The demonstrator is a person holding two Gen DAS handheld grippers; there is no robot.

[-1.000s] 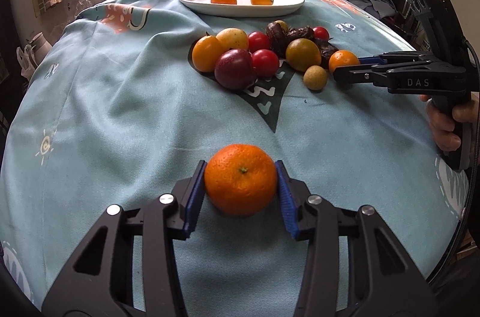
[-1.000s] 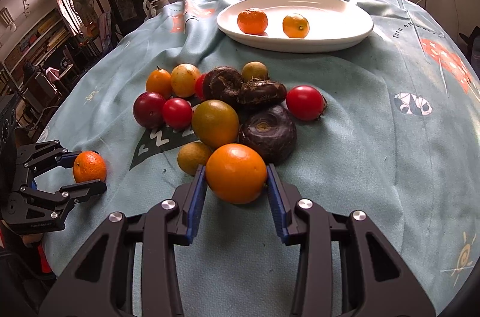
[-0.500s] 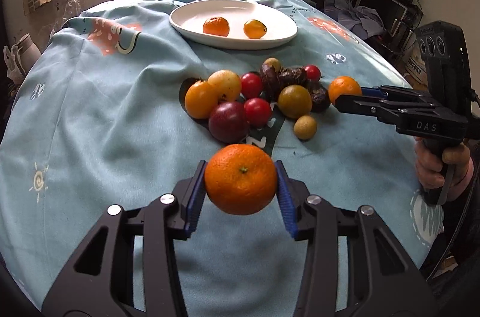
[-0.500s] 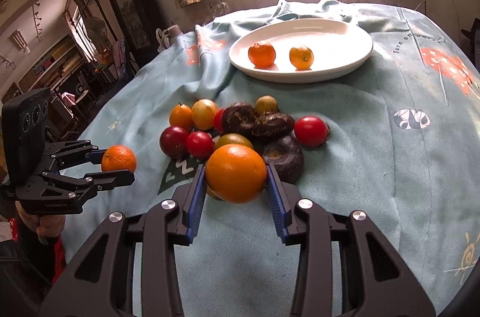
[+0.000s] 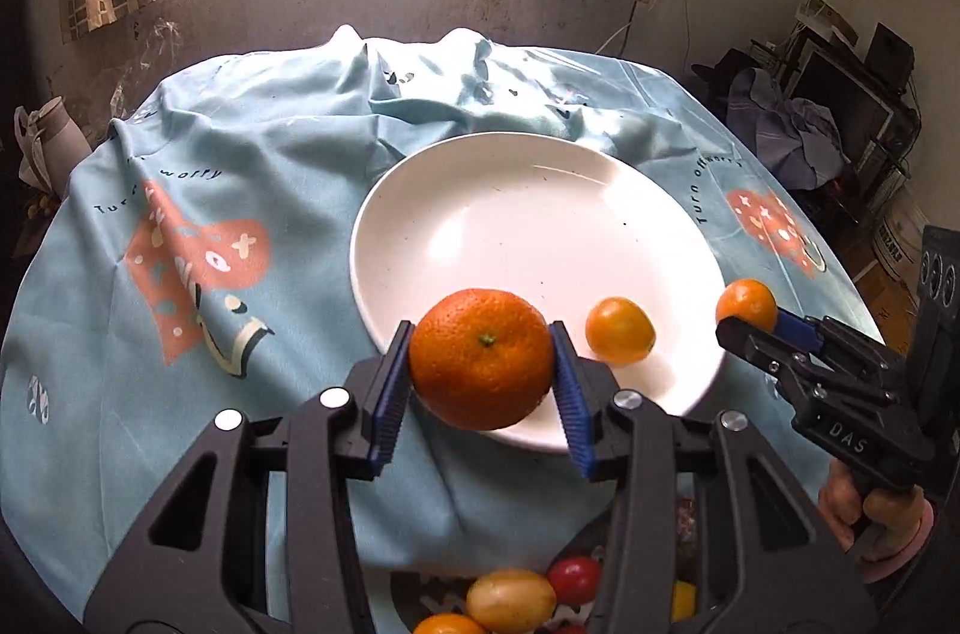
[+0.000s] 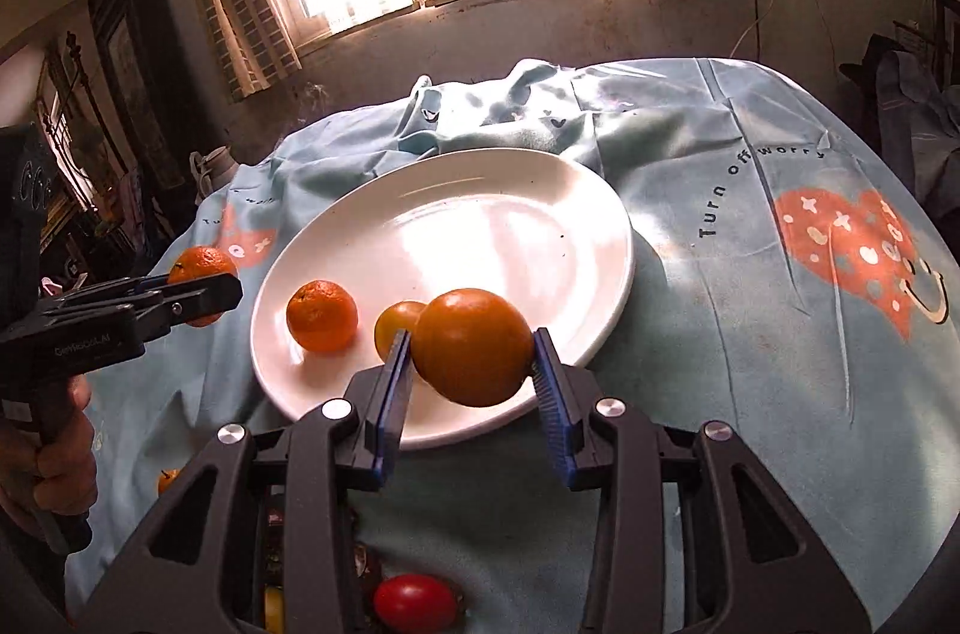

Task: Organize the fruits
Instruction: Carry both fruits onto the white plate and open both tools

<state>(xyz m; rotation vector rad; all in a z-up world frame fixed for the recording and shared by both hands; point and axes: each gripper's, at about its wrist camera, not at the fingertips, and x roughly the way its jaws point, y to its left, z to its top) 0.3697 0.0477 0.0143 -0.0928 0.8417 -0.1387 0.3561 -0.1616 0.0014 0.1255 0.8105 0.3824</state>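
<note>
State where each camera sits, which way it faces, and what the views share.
Left wrist: on the left hand-held gripper, facing the round white plate and window; its fingers clamp a dimpled orange mandarin; right hand-held gripper at right.
Right wrist: on the right hand-held gripper, facing the same way, gripping a smooth orange.
Shared: plate, small yellow-orange fruit, light blue tablecloth.

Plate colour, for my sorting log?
Plain white plate, shown best in the right wrist view.
</note>
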